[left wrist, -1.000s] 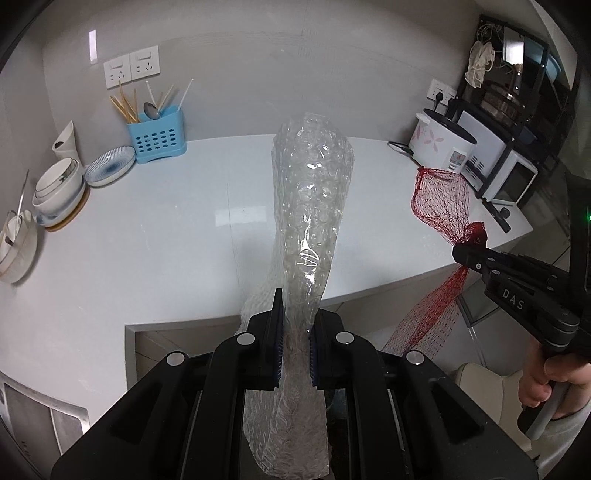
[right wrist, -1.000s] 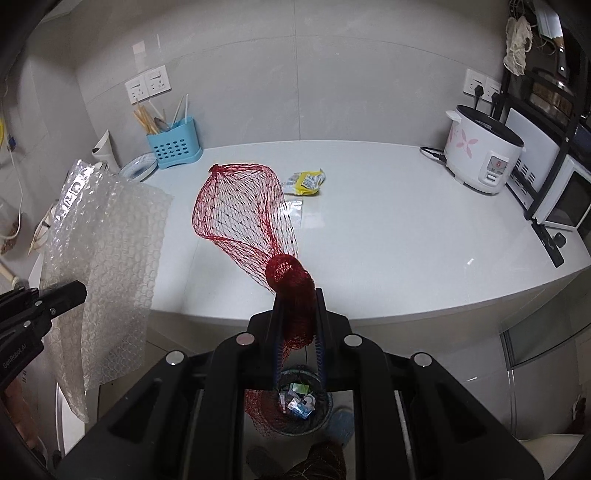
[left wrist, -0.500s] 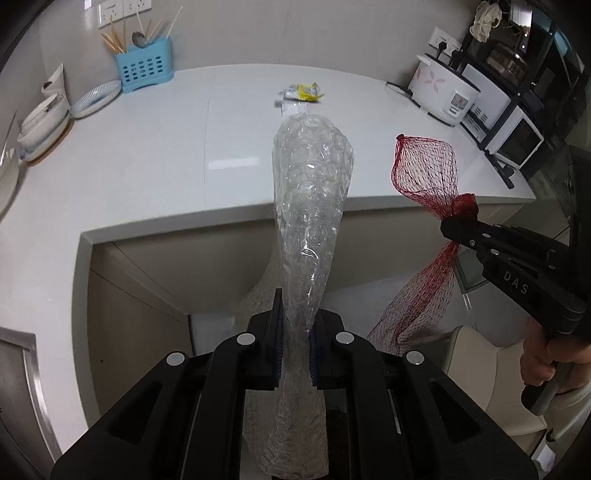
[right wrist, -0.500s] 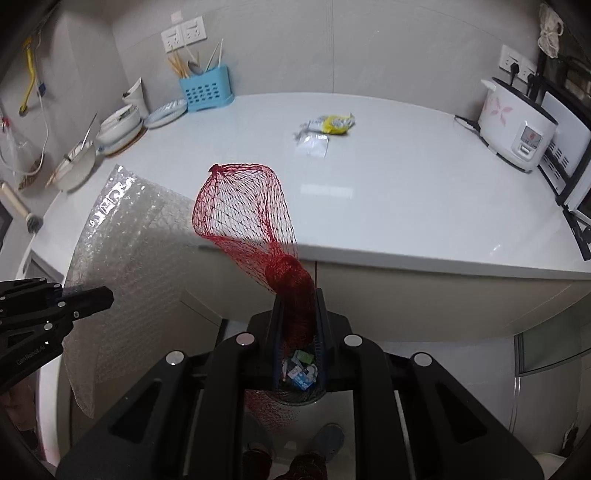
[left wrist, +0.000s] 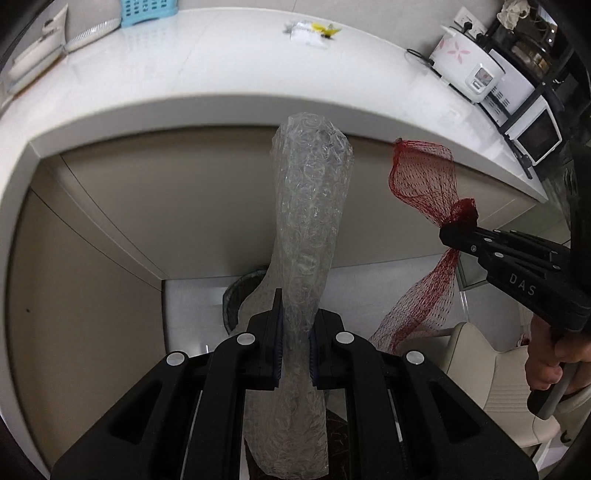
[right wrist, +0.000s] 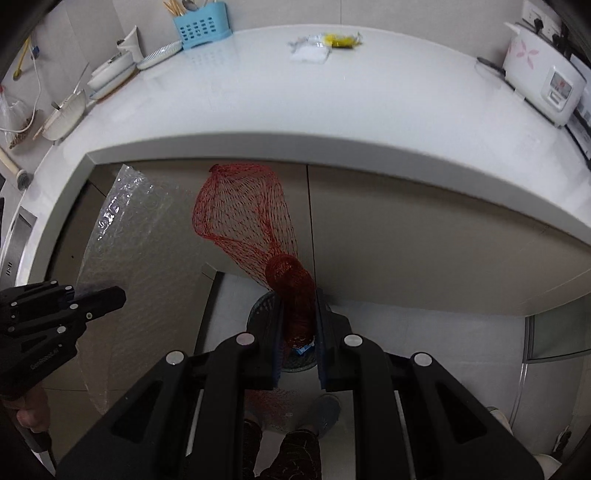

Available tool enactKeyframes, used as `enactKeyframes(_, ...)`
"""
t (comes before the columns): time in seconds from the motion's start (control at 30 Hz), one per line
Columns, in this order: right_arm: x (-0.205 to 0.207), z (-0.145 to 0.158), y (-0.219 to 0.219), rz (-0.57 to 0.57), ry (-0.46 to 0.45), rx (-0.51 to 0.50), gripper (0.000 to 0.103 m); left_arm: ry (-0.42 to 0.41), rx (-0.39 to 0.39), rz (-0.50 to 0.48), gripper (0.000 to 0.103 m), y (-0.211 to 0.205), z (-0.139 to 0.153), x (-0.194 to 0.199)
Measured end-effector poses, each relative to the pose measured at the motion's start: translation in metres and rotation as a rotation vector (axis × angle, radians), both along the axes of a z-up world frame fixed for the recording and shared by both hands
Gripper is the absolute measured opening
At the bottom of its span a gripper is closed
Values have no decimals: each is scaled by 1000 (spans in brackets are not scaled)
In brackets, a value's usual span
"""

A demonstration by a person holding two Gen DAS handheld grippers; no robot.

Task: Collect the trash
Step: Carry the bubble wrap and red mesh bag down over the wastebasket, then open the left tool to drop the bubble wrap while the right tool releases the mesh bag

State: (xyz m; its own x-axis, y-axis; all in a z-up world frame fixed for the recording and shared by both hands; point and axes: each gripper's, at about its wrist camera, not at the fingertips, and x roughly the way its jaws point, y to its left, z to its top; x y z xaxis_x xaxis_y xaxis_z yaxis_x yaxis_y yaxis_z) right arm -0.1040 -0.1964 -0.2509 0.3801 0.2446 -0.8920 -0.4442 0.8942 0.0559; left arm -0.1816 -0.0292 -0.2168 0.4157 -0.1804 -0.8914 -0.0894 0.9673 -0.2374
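My left gripper [left wrist: 295,325] is shut on a clear sheet of bubble wrap [left wrist: 310,206] that stands up past the fingers and hangs below them; in the right wrist view the bubble wrap [right wrist: 140,266] hangs from the left gripper [right wrist: 118,297]. My right gripper [right wrist: 298,314] is shut on a bunched red mesh net bag [right wrist: 243,214]; seen from the left wrist, the net bag [left wrist: 421,181] droops from the right gripper [left wrist: 448,232]. Both are below the counter edge, above a dark mesh waste basket [right wrist: 264,308] on the floor. Wrappers [right wrist: 325,44] lie on the counter.
The white countertop [right wrist: 332,110] overhangs beige cabinet fronts [right wrist: 406,240]. A rice cooker [right wrist: 543,81], blue utensil holder [right wrist: 201,24] and dishes [right wrist: 110,72] line the counter. A cream chair [left wrist: 495,376] stands at the right. The person's feet [right wrist: 325,410] are on the floor beside the basket.
Both grippers have dropped from above the counter to below its edge, each still holding its trash. The waste basket has come closer beneath them.
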Motion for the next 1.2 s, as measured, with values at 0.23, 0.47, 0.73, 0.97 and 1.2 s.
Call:
enactKeyframes(0.23, 19, -96, 1, 9, 36, -9, 13, 10, -40, 20, 10, 1, -108, 7)
enactKeyframes(0.47, 42, -217, -4, -12, 92, 3, 13, 15, -61, 21, 10, 5, -223, 17)
enactKeyframes(0.73, 60, -325, -7, -34, 127, 18, 13, 55, -63, 9, 10, -2, -340, 41)
enactKeyframes(0.97, 75, -377, -2, -44, 139, 20, 13, 88, -59, -18, 10, -17, -403, 56)
enactKeyframes(1.2, 86, -400, -3, -61, 149, 47, 13, 95, -57, -59, 10, -22, -433, 67)
